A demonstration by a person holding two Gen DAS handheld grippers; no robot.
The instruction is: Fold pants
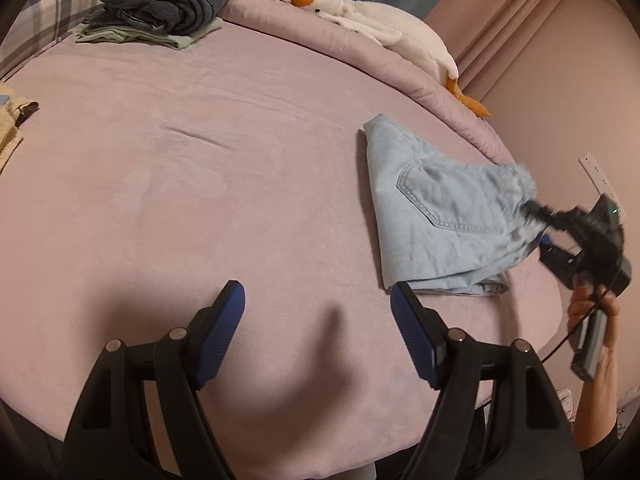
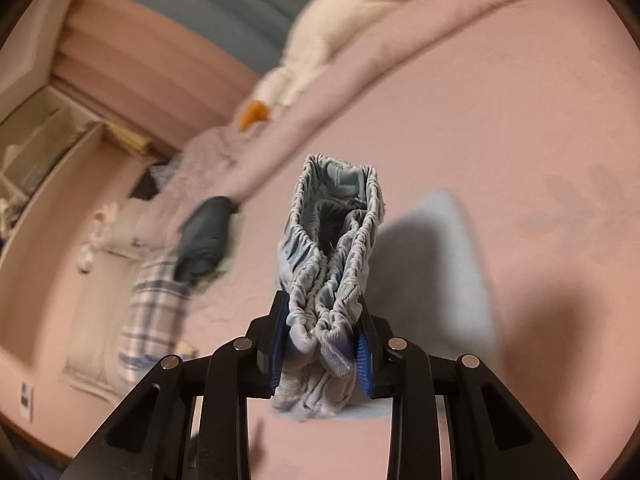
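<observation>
Light blue denim pants [image 1: 436, 216] lie folded on the pink bed at the right, back pocket up. My right gripper [image 1: 534, 210] is shut on their gathered elastic waistband and lifts that end off the bed. In the right wrist view the bunched waistband [image 2: 332, 264] is pinched between the blue pads, midway at the gripper [image 2: 322, 344]. My left gripper [image 1: 318, 308] is open and empty over the bed, its right fingertip just short of the pants' near corner.
A stack of folded dark and green clothes [image 1: 164, 4] sits at the far left by a plaid pillow [image 1: 48, 12]. A white plush goose [image 1: 376, 24] lies on the rolled quilt along the far edge. Yellow fabric [image 1: 12, 124] is at the left edge.
</observation>
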